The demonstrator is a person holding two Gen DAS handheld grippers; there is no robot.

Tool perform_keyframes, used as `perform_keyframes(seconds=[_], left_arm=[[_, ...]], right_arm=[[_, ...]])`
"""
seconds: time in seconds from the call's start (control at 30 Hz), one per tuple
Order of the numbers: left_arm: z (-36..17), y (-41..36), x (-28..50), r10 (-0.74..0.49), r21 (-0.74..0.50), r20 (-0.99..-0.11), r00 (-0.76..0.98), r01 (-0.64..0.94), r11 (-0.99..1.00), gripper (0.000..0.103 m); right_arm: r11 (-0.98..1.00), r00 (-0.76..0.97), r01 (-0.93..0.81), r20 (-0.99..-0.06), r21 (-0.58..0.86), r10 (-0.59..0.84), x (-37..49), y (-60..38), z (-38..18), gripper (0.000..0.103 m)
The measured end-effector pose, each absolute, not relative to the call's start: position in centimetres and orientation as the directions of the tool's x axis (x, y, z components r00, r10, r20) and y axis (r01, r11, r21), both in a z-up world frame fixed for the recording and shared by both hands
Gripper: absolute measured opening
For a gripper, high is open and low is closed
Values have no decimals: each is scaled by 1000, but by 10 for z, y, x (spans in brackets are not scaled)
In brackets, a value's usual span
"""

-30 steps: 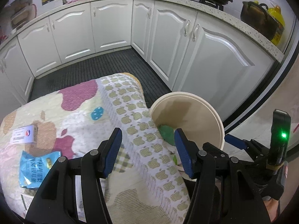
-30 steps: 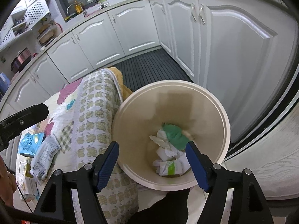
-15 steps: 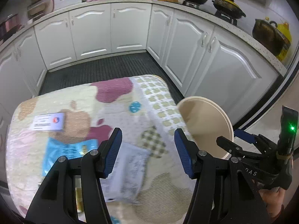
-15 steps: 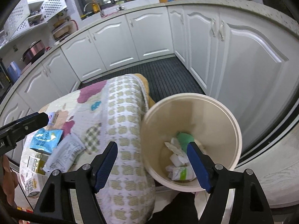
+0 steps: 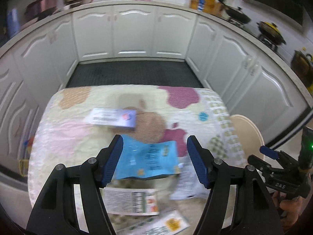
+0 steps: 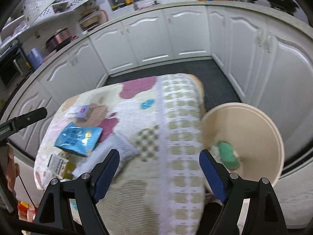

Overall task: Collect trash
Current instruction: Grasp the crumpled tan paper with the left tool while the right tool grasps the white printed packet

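- Trash on the table is back in play: a second ago both cameras were staring at the bin, and now both have swung over to the cloth-covered table, so a drop-off looks done and the next pickup is starting.
- Left gripper has its jaws opening, nothing between them yet. Lower centre of its view, the blue snack packet sits framed right between the fingers, lying flat on the cloth. It wasn't lined up like that a second ago, so I'd guess that's the next target.
- Right gripper is also opening and empty, over the checkered edge of the cloth, with the bin at right of its frame. Green and white scraps are already inside.
- Still left to collect: the white-and-purple box further up the table, a white wrapper beside the blue one, and a printed packet at lower centre.
- Everything's motion-blurred, so finer detail on the packets is hard to call.
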State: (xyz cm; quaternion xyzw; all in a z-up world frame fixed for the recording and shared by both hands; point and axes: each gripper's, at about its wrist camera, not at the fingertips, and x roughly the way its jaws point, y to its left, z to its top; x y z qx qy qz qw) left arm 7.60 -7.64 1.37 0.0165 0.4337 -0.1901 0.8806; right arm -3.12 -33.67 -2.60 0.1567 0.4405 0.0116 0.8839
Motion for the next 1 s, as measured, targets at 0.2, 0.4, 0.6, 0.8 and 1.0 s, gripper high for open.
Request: perform_keyframes(seconds=[0.2, 0.4, 0.6, 0.8, 1.0], left_arm=[[-3, -39, 86, -288, -145, -796, 533, 293, 945, 67], [-25, -33, 92, -300, -170, -828, 473, 298, 939, 67], [-40, -29, 94, -290, -151, -848, 443, 323, 934, 67], [-50, -30, 84, -136, 64, -865, 483, 375, 925, 67], [-68, -46, 93, -74, 140, -881, 467, 407, 903, 67]], right_arm=[[954, 574, 54, -791, 294, 212, -16, -306, -34, 81], [951, 517, 22, -818, 307, 252, -6, -280, -49, 81], [957, 491, -13, -832, 288, 258, -1, -264, -53, 81], [952, 486, 3, -833, 305, 265, 3, -267, -57, 81], [949, 489, -3, -827, 317, 278, 7, -265, -56, 81]])
